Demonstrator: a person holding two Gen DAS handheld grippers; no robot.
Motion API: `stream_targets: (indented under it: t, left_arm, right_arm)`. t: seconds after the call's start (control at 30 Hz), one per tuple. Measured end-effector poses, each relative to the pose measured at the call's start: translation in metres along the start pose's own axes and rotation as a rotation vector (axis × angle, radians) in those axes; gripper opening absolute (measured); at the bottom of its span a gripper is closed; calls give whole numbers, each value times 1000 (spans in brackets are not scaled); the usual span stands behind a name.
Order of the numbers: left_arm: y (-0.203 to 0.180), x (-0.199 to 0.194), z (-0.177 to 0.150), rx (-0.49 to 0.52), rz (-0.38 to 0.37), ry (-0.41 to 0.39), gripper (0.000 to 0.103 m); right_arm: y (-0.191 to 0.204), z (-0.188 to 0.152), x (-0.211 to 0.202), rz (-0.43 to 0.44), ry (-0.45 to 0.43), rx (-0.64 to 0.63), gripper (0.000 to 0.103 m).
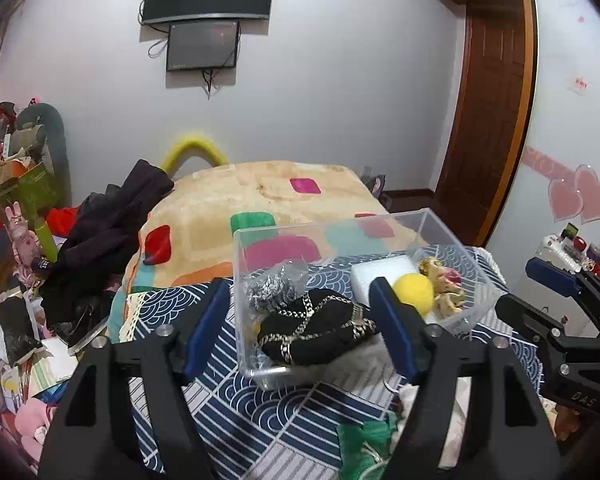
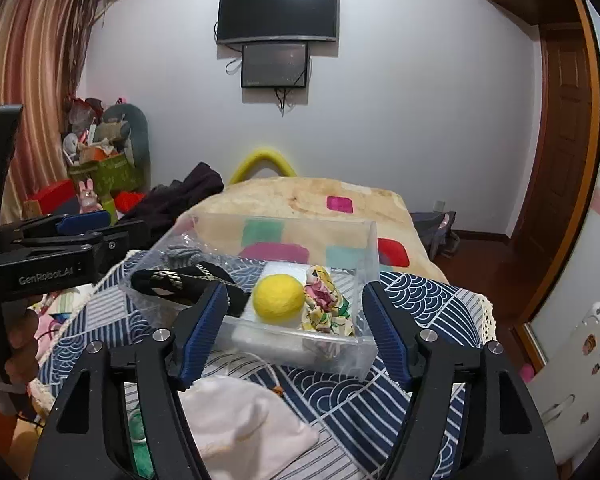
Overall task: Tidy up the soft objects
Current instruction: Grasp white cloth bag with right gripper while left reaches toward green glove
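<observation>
On the bed, a clear plastic box (image 1: 456, 240) sits on a navy wave-patterned cloth (image 1: 260, 412), which overlies a beige blanket with coloured squares (image 1: 228, 196). At the bed's left edge lies a heap of dark clothes (image 1: 112, 240).

Inside the box, from left to right: a grey knitted bundle (image 1: 270, 290) at the far left, a black pouch with braided gold trim (image 1: 316, 328) just beside it toward the near wall, a white foam block (image 1: 380, 274), a yellow felt ball (image 1: 414, 288) resting on that block, and a floral fabric scrunchie (image 2: 326, 306) touching the ball near the right wall.

The left claw (image 1: 300, 328) stands wide open in front of the box's left half, gripping nothing. The right claw (image 2: 296, 330) is likewise spread wide before the box's right half, with nothing between its pads.

In front of the box, near the bed's front edge, lie a green mesh item (image 1: 366, 440) and a white cloth pouch (image 2: 244, 420).
</observation>
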State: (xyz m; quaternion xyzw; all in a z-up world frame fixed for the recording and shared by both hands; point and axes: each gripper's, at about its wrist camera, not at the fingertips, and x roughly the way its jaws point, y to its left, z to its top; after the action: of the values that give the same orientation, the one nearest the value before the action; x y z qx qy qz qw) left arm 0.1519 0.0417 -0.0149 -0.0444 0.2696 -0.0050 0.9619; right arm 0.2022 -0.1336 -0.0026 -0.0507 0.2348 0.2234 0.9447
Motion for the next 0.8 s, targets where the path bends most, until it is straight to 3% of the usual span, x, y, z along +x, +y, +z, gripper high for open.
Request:
stream_targets:
  t: [0.3, 0.63, 0.77, 0.8]
  left_arm:
    - [8, -27, -28, -33, -5, 0, 87]
    - [9, -2, -79, -40, 2, 140, 87]
    - [5, 5, -96, -24, 3, 182, 87]
    - [3, 4, -100, -21, -2, 189, 87]
  right_arm:
    - [13, -27, 4, 42, 67, 9, 78]
    - [22, -80, 40, 93, 280, 27, 78]
    - [17, -93, 44, 122, 312, 56, 77]
    - [16, -93, 42, 121, 309, 51, 72]
